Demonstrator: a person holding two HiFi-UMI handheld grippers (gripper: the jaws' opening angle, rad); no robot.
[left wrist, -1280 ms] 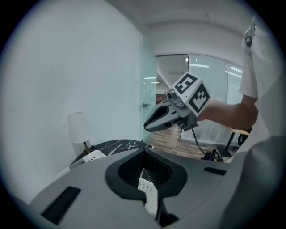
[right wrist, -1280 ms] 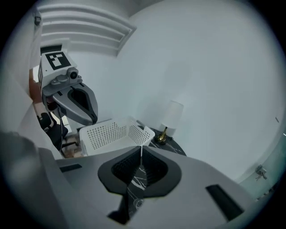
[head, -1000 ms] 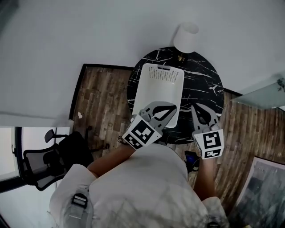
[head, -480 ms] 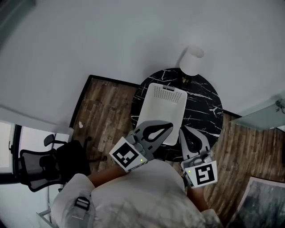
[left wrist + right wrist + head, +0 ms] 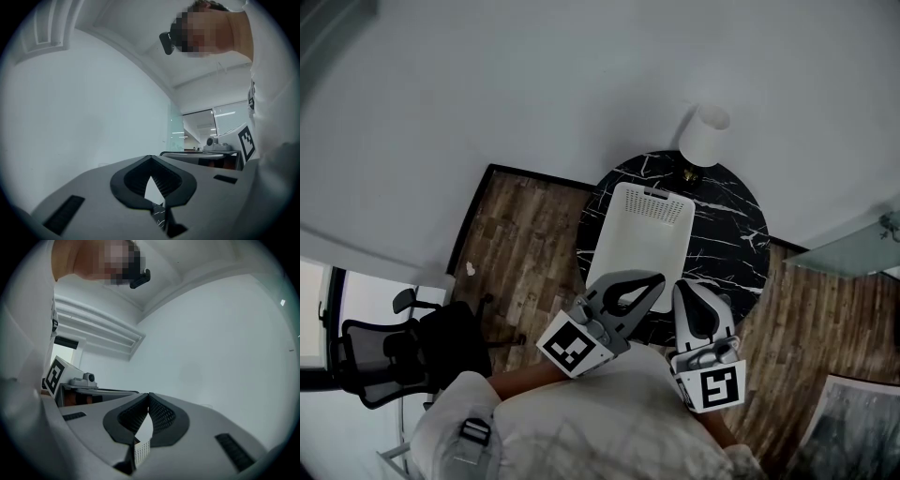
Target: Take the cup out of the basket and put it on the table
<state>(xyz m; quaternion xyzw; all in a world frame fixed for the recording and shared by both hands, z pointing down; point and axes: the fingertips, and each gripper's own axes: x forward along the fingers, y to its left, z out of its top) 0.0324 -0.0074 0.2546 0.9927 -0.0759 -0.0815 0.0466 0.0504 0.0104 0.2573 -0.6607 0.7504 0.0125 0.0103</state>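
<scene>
**Both claws shut and empty close to the body; no cup in sight**

Left claw point(image 5: 657, 278) tips together over the near end of the white basket point(image 5: 609, 220), right claw point(image 5: 685, 286) likewise closed on nothing, beside it over the round black marble worktop point(image 5: 731, 234). Basket interior plain white from above, no cup to be made out; white cylinder point(image 5: 703, 131) at the far rim, lamp or cup, unclear. Judged light, stiff, smooth, breakable: best pinched across the rim. Tall basket walls barring any sideways reach; office chair point(image 5: 384, 352) well apart.

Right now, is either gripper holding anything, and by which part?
Nothing is held: the left gripper and the right gripper are both shut on empty air.
</scene>
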